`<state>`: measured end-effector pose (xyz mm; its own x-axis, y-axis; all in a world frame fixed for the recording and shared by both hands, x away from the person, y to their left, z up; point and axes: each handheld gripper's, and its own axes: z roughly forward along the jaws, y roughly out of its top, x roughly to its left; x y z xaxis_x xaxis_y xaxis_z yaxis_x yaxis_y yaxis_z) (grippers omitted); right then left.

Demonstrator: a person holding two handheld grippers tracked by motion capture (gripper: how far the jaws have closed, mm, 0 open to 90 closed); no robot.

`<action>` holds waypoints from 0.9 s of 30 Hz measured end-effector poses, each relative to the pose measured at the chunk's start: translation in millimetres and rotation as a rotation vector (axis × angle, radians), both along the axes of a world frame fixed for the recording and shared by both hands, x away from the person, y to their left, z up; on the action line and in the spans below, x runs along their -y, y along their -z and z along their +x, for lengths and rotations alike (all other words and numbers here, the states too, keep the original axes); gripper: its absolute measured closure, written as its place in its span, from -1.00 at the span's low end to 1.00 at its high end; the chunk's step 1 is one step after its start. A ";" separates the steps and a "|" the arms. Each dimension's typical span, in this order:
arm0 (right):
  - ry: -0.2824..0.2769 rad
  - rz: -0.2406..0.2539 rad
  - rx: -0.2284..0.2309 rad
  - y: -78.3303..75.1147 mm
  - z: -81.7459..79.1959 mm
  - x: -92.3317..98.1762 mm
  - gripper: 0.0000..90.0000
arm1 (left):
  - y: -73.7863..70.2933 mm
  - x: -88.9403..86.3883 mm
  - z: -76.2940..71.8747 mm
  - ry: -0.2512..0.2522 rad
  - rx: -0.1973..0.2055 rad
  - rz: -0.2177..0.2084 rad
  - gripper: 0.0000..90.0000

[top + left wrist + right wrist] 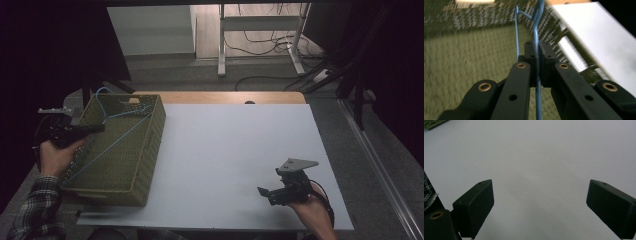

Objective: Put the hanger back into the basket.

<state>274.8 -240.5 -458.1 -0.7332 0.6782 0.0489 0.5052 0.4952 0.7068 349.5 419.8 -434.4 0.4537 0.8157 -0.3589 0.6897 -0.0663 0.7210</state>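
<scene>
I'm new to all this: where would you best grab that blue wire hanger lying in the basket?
Grip a thin straight stretch of the blue hanger near its hook, from above. The green basket walls block sideways approaches. The left tool is shut on its wire that way.

Blue wire hanger is seen inside olive woven basket at table's left edge, tilted, hook up near far-left corner. Its wire is clamped between left gripper jaws, approx. below the hook.

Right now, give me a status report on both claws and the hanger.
Left claw shut on blue wire hanger, inside green woven basket. Right claw open, empty, over white tabletop. Nothing in the way.
</scene>
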 end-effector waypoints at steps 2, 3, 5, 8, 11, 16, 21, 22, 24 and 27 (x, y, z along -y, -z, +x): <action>-0.002 -0.002 -0.001 0.3 -0.2 0.0 -0.83 | 7.7 -0.3 1.8 -0.015 -0.037 0.035 0.93; -0.003 -0.004 -0.003 0.6 -0.4 -0.1 -0.83 | 10.0 -0.6 2.3 -0.020 -0.049 0.048 0.92; -0.004 -0.009 -0.004 1.4 -0.8 -0.1 -0.83 | 15.8 -1.7 3.4 -0.043 -0.081 0.077 0.92; -0.010 -0.010 -0.004 2.1 -1.2 0.0 -0.83 | 21.5 -2.6 4.6 -0.078 -0.125 0.148 0.90; -0.008 -0.014 -0.001 2.0 -1.7 0.3 -0.83 | 23.5 -0.6 3.1 -0.122 -0.135 0.240 0.71; 0.007 0.014 -0.004 -0.5 -1.3 5.8 -0.84 | 3.4 11.7 -10.3 -0.158 -0.080 0.312 -0.04; 0.025 0.046 0.019 -7.1 -3.6 14.8 -0.88 | -20.8 38.8 -33.5 -0.061 0.035 0.219 -0.45; 0.029 0.050 0.020 -8.1 -4.6 16.8 -0.89 | -24.5 46.1 -39.1 -0.042 0.058 0.202 -0.50; 0.043 0.049 0.027 -9.4 -6.9 20.9 -0.90 | -30.8 64.1 -51.8 0.001 0.109 0.184 -0.67; 0.058 0.053 0.025 -9.9 -9.9 27.4 -0.92 | -34.4 84.1 -64.9 0.042 0.136 0.173 -0.81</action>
<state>264.9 -267.9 -448.3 -0.6941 0.7166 0.0686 0.5140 0.4268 0.7441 284.6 335.7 -400.0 0.5230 0.8393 -0.1486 0.5812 -0.2235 0.7825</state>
